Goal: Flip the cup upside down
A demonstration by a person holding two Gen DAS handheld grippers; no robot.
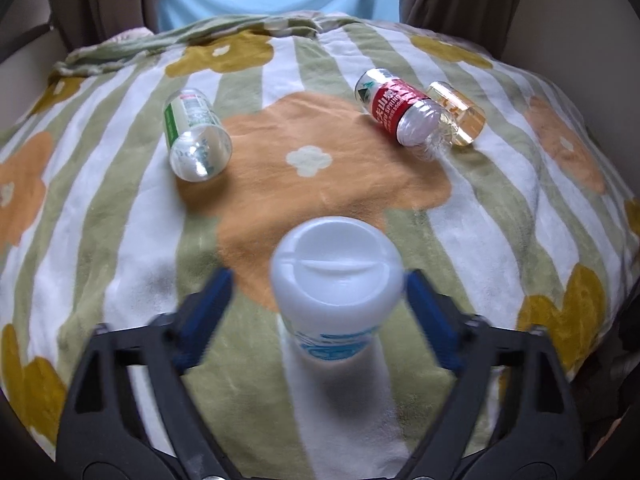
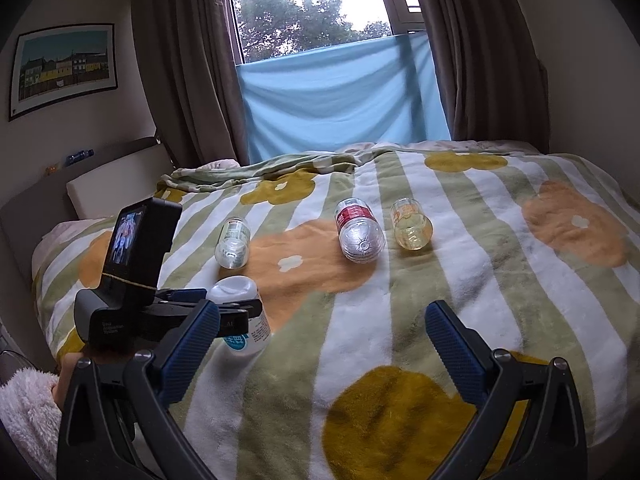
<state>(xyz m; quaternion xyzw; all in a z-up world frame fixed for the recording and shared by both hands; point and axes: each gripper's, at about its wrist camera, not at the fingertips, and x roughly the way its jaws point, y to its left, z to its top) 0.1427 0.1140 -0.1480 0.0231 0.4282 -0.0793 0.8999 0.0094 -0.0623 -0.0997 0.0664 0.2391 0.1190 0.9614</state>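
Cup [image 1: 336, 280] stands lidded on the blanket [image 1: 120, 200], between the spread, non-touching fingers of the left gripper [image 1: 318, 300]; right gripper [image 2: 322, 344], beside the cup, gapes empty.

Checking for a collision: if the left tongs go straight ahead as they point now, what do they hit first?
The white plastic cup, which already sits between the open left tongs. Whether the blue pads touch it is unclear.
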